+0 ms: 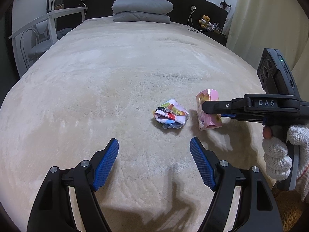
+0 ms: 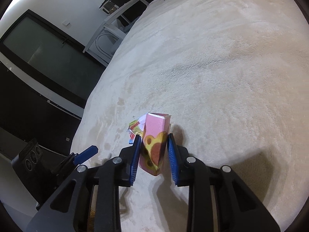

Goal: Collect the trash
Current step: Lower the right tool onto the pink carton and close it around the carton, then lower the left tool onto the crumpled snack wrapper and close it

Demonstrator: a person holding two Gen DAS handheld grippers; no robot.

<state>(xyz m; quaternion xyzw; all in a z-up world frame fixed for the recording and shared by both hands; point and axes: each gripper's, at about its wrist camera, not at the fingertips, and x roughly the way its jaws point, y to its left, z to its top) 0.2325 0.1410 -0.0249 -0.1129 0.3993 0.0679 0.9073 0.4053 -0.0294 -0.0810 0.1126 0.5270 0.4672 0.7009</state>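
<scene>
Right gripper (image 2: 153, 150) jaws around glossy pink carton (image 2: 154, 145) — left gripper (image 1: 154, 154) jaws wide, empty — plush cream bedspread (image 1: 115, 77).

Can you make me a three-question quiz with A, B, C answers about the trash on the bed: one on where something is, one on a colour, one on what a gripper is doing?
1. Where is the crumpled wrapper?
A. On the pillow
B. On the bed, beside the carton
C. On the chair

2. What colour is most of the carton?
A. Pink
B. Green
C. Black

3. What is the left gripper doing?
A. Squeezing the wrapper
B. Holding the carton
C. Open, holding nothing

Answers: 1 B, it lies on the blanket next to the carton. 2 A, its sides are pink. 3 C, its fingers are spread apart; the right gripper has the carton.
</scene>
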